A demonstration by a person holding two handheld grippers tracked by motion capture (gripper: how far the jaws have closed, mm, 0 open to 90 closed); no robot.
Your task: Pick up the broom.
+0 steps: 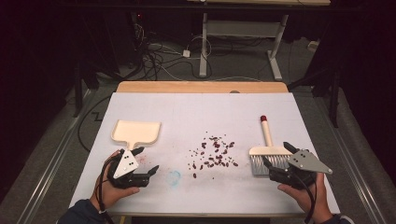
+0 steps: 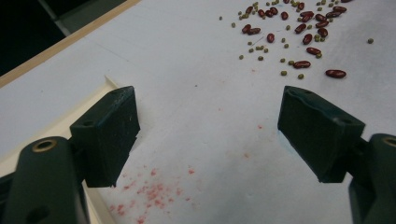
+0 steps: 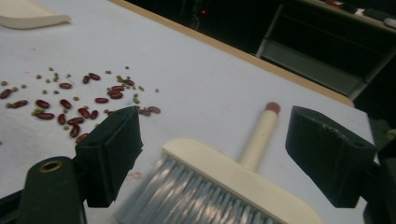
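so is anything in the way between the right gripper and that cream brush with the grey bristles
Nothing visible. The right gripper has its jaws open on either side of the cream brush with grey bristles, with no object between them. The scattered red beans lie off to one side.

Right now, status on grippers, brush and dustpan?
Left gripper open beside dustpan. Right gripper open over brush, not gripping. Beans scattered between, nothing blocking.

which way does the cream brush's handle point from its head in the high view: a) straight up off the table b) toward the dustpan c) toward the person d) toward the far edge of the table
d: the cream hand brush with grey bristles lies flat, its red-tipped handle running from the head to the far edge of the white table, bristles facing the person.
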